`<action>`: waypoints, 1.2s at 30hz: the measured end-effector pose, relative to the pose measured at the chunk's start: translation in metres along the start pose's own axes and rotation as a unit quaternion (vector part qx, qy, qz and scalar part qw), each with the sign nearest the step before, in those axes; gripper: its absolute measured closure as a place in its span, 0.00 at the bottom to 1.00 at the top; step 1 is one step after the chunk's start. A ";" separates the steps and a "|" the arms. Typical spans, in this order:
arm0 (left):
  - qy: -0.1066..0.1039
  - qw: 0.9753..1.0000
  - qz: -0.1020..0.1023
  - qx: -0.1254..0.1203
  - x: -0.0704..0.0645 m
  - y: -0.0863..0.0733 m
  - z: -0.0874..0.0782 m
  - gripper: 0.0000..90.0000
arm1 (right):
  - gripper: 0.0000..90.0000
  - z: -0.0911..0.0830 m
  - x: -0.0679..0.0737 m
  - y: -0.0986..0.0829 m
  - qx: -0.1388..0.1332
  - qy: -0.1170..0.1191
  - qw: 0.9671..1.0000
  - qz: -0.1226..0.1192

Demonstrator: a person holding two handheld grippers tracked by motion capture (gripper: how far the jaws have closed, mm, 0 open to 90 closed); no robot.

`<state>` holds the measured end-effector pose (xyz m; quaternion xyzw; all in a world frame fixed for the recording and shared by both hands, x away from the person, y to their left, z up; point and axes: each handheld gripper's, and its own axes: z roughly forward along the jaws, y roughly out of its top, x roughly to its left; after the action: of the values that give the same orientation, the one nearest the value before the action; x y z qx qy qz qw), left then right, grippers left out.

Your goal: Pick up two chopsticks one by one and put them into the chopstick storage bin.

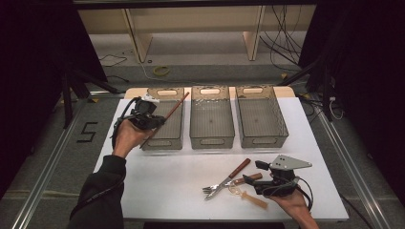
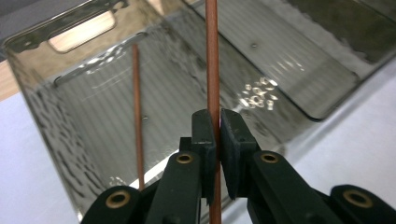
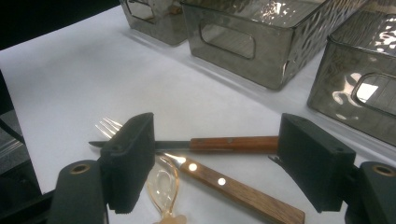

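The left gripper (image 2: 212, 140), clamped on a slim reddish wooden chopstick (image 2: 212, 56), holds it slanted over the leftmost smoky, ripple-walled bin (image 1: 162, 140); lowering it lengthwise before letting go should land it cleanly. The right gripper (image 3: 217, 161), jaws apart, hovers over wood-handled cutlery (image 3: 233, 144)

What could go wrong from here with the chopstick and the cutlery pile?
1. The left gripper pinches the chopstick near one end, so it may pivot and miss the left bin.
2. The right gripper is open over the knife crossing the fork, so it may grab both.
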<state>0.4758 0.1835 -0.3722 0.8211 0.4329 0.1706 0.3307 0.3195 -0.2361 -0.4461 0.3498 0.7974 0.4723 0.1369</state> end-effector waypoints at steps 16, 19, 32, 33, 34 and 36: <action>0.019 0.999 -0.026 0.010 0.027 0.008 0.021 0.93 | 0.32 0.000 -0.001 0.000 -0.001 0.002 1.000 0.000; 0.023 0.999 -0.032 0.009 0.033 0.009 0.025 0.93 | 0.32 0.000 -0.001 0.000 0.000 0.003 1.000 0.000; 0.027 0.999 -0.038 0.007 0.048 0.015 0.038 0.93 | 0.32 0.001 -0.001 -0.001 0.000 0.004 1.000 0.001; 0.026 0.999 -0.040 0.006 0.049 0.015 0.039 0.93 | 0.32 0.001 -0.001 -0.001 0.000 0.005 1.000 0.000; 0.025 0.999 -0.041 0.004 0.049 0.015 0.039 0.93 | 0.32 0.001 -0.001 -0.001 0.000 0.005 1.000 0.000; 0.023 0.999 -0.043 0.002 0.050 0.015 0.040 0.93 | 0.32 0.001 -0.001 -0.001 0.000 0.005 1.000 -0.001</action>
<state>0.5354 0.2025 -0.3915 0.7984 0.4754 0.1744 0.3257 0.3209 -0.2364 -0.4474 0.3464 0.7986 0.4738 0.1332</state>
